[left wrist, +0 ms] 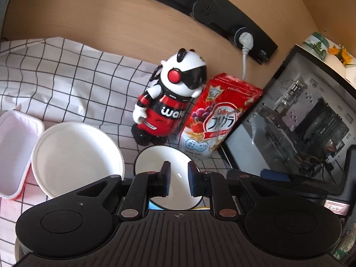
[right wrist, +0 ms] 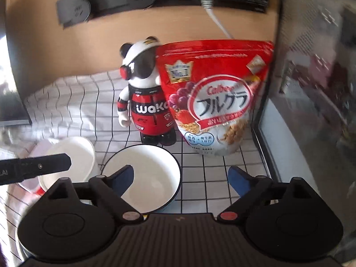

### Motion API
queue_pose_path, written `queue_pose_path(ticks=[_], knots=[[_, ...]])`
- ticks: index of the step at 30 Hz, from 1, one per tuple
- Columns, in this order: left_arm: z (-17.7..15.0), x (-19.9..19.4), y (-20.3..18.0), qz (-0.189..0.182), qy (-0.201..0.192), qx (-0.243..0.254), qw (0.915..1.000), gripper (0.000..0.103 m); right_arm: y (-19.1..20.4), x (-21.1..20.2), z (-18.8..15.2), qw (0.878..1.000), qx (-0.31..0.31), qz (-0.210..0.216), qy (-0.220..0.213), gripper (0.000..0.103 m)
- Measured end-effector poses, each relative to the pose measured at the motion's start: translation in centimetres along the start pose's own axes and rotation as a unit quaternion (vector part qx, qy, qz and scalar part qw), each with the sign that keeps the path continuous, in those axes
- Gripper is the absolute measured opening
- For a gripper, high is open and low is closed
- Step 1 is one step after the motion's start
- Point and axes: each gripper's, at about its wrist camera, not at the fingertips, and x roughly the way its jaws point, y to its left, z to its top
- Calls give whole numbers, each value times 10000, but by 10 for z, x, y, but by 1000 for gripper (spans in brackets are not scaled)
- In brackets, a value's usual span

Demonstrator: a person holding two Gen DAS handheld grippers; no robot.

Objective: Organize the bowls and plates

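Note:
A white bowl with a dark rim (left wrist: 164, 162) (right wrist: 146, 171) stands on the checked cloth. To its left sit a round white bowl (left wrist: 75, 153) (right wrist: 73, 155) and a pink rectangular tub (left wrist: 15, 146). My left gripper (left wrist: 179, 175) hovers above the dark-rimmed bowl with its jaws nearly together and nothing between them. One of its black fingers (right wrist: 44, 164) reaches in from the left over the round white bowl. My right gripper (right wrist: 181, 175) is wide open above the dark-rimmed bowl's right side and holds nothing. Its left finger hangs over the bowl's inside, its right finger over bare cloth.
A red and white bear figure (left wrist: 169, 102) (right wrist: 144, 102) and a red cereal bag (left wrist: 218, 118) (right wrist: 218, 95) stand just behind the bowl, against a wooden wall with a black socket strip (left wrist: 222, 17). An open computer case (left wrist: 300, 120) (right wrist: 311, 89) closes the right side.

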Motion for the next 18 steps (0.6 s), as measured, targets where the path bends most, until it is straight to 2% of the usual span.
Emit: queue_pose_path(ticks=[2,4,6,11,18], knots=[[0,-1,5,12,-42,-153,9999,15,-1,10,4,9999,-6,157,-21,92],[0,0,9,201,-56,-337,9992,14,-6,23,5,9986,-52,517,129,92],[2,5,7,430,36,-253,9987,13,-10,34,5,9961,-73,832,277,91],[-1,14,3,811,384,-95,9959,13,-13,53,3,9960,-28,796,394,85],[5,12,2,1431,348,-74,9891,13,-14,59,6,9951,-85,927,335,85]])
